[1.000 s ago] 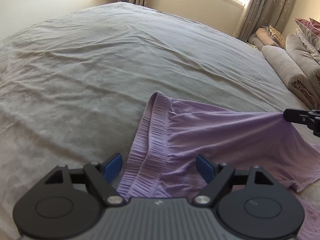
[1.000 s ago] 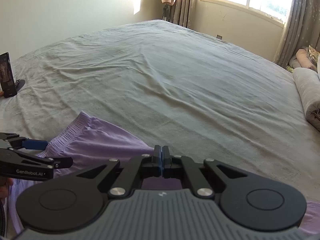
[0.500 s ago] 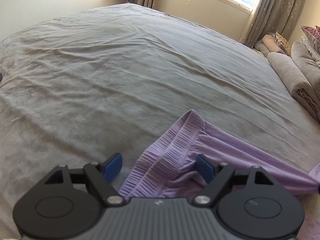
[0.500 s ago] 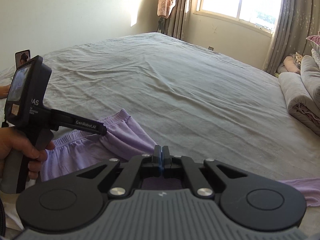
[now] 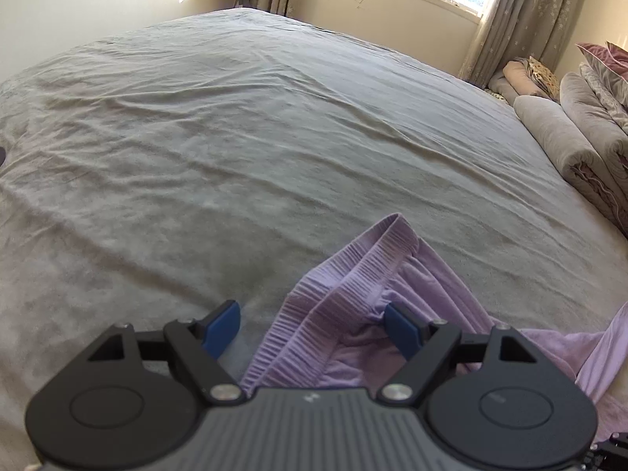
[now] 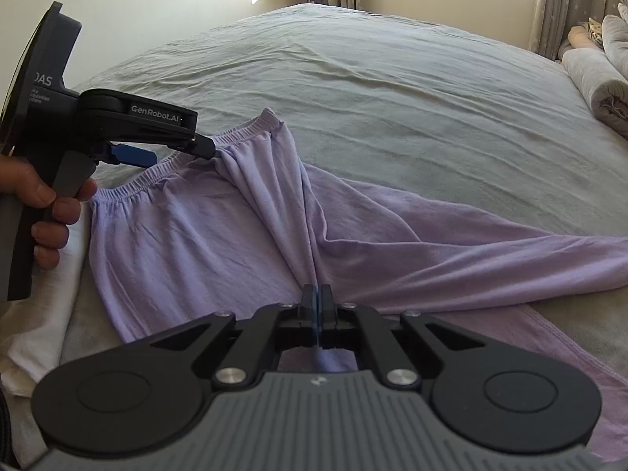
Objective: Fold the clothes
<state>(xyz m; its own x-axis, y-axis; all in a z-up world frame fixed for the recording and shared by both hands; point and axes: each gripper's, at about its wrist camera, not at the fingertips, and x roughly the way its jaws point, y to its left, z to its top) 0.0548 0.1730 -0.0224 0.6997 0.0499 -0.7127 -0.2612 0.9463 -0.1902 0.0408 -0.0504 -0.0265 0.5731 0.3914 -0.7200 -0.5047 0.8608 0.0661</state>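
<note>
Lilac trousers (image 6: 219, 235) lie on the grey bed sheet (image 6: 392, 90), one leg (image 6: 510, 263) trailing to the right. My right gripper (image 6: 317, 290) is shut on a gathered fold of them near the crotch, and pleats run from the waistband down into its jaws. My left gripper (image 5: 310, 310) is open, its blue pads (image 5: 221, 324) standing wide on either side of the ribbed waistband (image 5: 353, 271). The right wrist view shows the left gripper (image 6: 184, 153) at the waistband's edge, held by a person's hand (image 6: 43, 204).
Rolled grey blankets (image 5: 557, 137) and pillows (image 5: 604, 59) are stacked along the bed's right side under the curtained window. A white cloth (image 6: 43, 333) lies at the near left edge, partly beneath the trousers. Wrinkled sheet stretches far ahead.
The right gripper, still shut on the fabric, has come down and nearer to the left gripper. The stretched cloth has slackened and bunched. The left gripper has stayed open at the waistband.
</note>
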